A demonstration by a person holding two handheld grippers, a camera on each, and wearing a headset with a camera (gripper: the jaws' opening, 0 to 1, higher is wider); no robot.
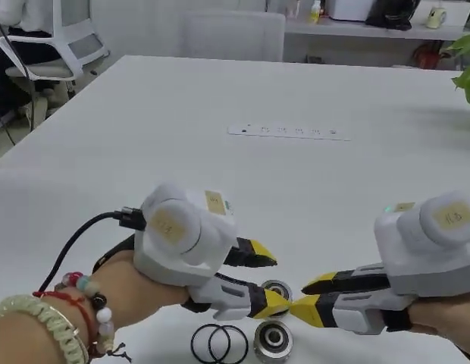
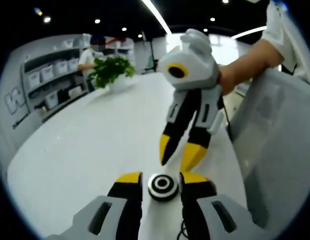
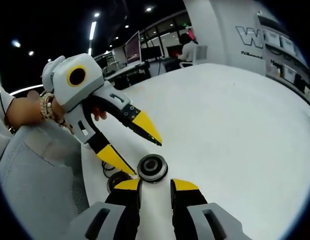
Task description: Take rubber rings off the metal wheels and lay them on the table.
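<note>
Rubber rings on the table, jaws at a wheel

We hold the left gripper [image 1: 271, 279] with its jaws apart around the far wheel [image 1: 277, 289]. Our right gripper [image 1: 302, 297], jaws also apart, points at it from the right. A second wheel [image 1: 273, 339] stands nearer, with two black rings [image 1: 220, 343] lying just left of it on the table [image 1: 220, 152].

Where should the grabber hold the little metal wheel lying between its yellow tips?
Take the wheel by its round outer rim, one jaw on each side, coming in low along the table. It lies flat with its hub facing up, and the left gripper has its open jaws either side of it.
</note>
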